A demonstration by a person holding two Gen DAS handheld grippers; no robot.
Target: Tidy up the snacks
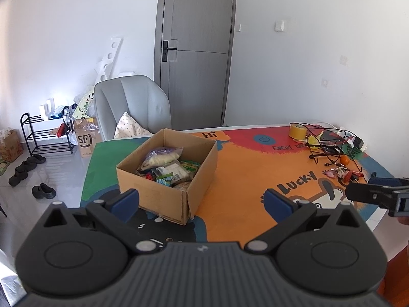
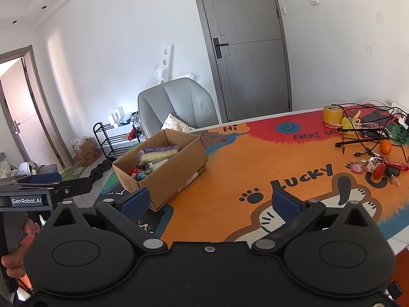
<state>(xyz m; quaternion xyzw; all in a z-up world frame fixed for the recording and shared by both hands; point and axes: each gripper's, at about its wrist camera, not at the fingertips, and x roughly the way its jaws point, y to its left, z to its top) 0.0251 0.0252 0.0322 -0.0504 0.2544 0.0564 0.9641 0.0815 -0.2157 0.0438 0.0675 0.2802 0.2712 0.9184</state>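
An open cardboard box (image 1: 156,192) stands on the colourful table mat, left of centre, and holds several snack packets (image 1: 167,167), with a clear bag of pale snacks on top. It also shows in the right wrist view (image 2: 179,163). My left gripper (image 1: 202,202) is open and empty, just in front of the box's near corner. My right gripper (image 2: 212,202) is open and empty, above the mat to the right of the box. The right gripper's side shows at the right edge of the left wrist view (image 1: 375,194).
At the table's far right lie a yellow tape roll (image 2: 332,113), tangled black cables on a stand (image 2: 363,133), a small orange (image 2: 385,147) and a bunch of keys (image 2: 375,168). A grey chair (image 1: 133,107) with a cushion stands behind the table. A shoe rack (image 1: 43,135) stands at left.
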